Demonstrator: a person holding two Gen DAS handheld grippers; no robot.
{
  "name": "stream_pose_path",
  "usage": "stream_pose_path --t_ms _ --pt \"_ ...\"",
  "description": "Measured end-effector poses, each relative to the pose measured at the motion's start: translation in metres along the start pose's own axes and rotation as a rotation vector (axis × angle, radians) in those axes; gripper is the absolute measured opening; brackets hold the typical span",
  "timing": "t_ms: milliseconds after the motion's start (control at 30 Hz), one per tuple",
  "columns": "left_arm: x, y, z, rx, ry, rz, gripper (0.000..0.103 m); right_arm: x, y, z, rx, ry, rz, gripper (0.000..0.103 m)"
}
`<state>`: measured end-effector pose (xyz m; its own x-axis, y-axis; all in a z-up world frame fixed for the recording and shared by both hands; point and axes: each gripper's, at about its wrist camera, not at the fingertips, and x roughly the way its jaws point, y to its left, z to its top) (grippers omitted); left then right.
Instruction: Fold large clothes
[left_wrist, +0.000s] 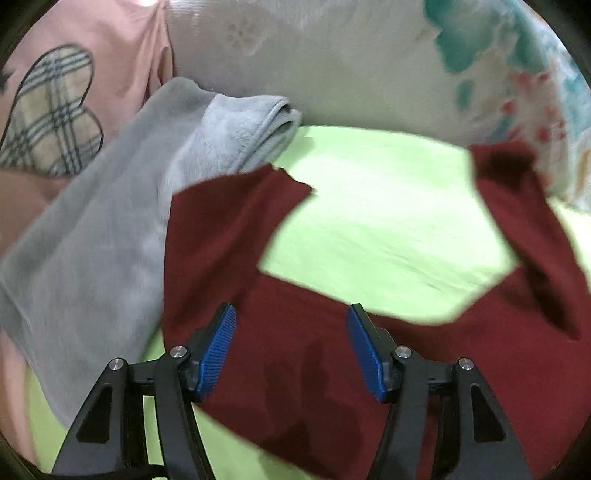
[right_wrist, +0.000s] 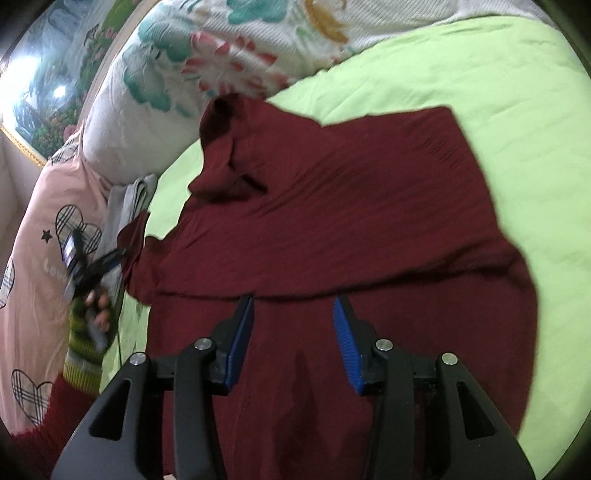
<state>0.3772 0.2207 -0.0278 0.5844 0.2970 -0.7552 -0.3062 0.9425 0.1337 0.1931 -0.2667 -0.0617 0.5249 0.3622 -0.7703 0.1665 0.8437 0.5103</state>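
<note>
A dark red garment (left_wrist: 295, 369) lies spread on the lime green bed sheet (left_wrist: 369, 206), with a sleeve reaching out to each side. My left gripper (left_wrist: 291, 310) hovers over its near edge, blue pads wide apart and nothing pinched between them. In the right wrist view the same garment (right_wrist: 351, 221) shows a fold line running across just ahead of my right gripper (right_wrist: 293, 301), which is open above the cloth. The left gripper (right_wrist: 120, 254) appears small at the garment's left sleeve, held by a hand (right_wrist: 98, 306).
A folded grey towel (left_wrist: 110, 229) lies left of the garment, against a pink pillow with plaid hearts (left_wrist: 74, 74). A floral pillow (right_wrist: 184, 74) and a white cover (left_wrist: 332, 55) lie at the head of the bed. Bare green sheet (right_wrist: 498, 92) stretches to the right.
</note>
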Motion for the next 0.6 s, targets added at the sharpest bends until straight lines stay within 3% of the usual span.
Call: stream_pose_path --t_ms 200,267,300,333,367,400,467,600 --pt "0.077 -0.006 0.031 0.107 0.075 0.110 0.068 0.014 0.011 -0.009 -0.003 0.046 0.007 0.046" --pt "0.089 -0.001 0.036 0.083 0.072 0.098 0.069 0.017 0.011 -0.012 -0.002 0.059 0.000 0.046" --pt "0.092 0.002 0.038 0.067 0.065 0.078 0.063 0.018 0.011 -0.014 0.000 0.064 -0.003 0.046" --pt "0.091 0.004 0.040 0.057 0.053 0.038 0.040 0.019 0.011 -0.015 0.003 0.069 -0.004 0.046" --pt "0.089 0.004 0.039 0.060 0.044 -0.019 0.026 0.020 0.011 -0.017 0.004 0.072 -0.004 0.046" --pt "0.086 0.003 0.038 0.071 0.032 -0.013 0.000 0.021 0.011 -0.018 0.004 0.075 -0.007 0.046" --pt "0.077 0.000 0.033 0.099 0.004 0.025 0.000 0.023 0.011 -0.021 0.005 0.077 -0.003 0.046" --pt "0.050 0.010 0.018 0.054 -0.050 -0.040 0.000 0.021 0.015 -0.023 0.008 0.067 0.020 0.046"
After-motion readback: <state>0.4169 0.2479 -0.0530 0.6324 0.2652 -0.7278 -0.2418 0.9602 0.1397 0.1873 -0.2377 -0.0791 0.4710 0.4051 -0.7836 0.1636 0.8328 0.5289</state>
